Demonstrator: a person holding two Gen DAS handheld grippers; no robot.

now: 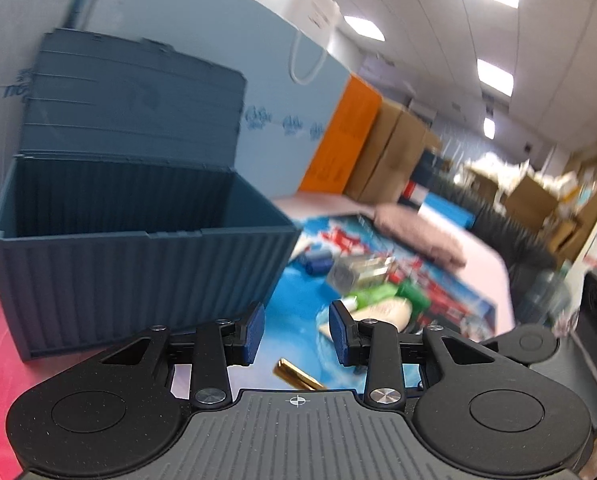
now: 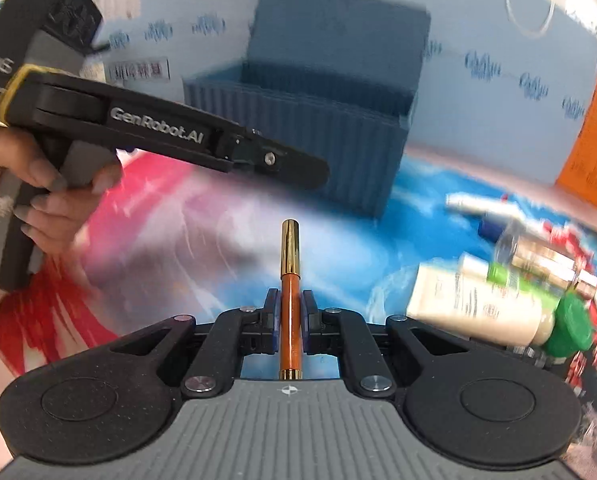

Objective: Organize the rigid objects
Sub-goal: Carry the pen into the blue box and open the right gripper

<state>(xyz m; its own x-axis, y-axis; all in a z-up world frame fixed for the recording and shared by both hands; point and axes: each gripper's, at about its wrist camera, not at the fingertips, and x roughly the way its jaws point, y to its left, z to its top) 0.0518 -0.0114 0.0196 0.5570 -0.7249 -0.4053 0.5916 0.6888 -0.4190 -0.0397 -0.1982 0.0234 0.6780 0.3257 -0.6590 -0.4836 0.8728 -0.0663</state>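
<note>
Starting at the left of the right wrist view, a person's hand (image 2: 46,196) wraps the grey handle of the left gripper (image 2: 298,168), whose black body reaches over the red part of the printed mat (image 2: 146,240). In its own view the left gripper (image 1: 296,330) has its blue pads standing apart with nothing between them, so it is released. Behind it sits the dark blue ribbed plastic storage box (image 1: 130,272) with its lid tipped up and back (the inside looks empty from the left wrist view, though its floor is partly hidden).

Further right, the right gripper (image 2: 290,312) is clenched on a slim orange tube with a gold cap (image 2: 290,320); the pads press its orange barrel on both sides, the gold cap pointing forward towards the box (image 2: 310,148). The tube is held above the blue part of the mat, apart from the box.

At the far right lie a cream bottle with a green cap (image 2: 494,308) and several blurred smaller bottles beside it.
</note>
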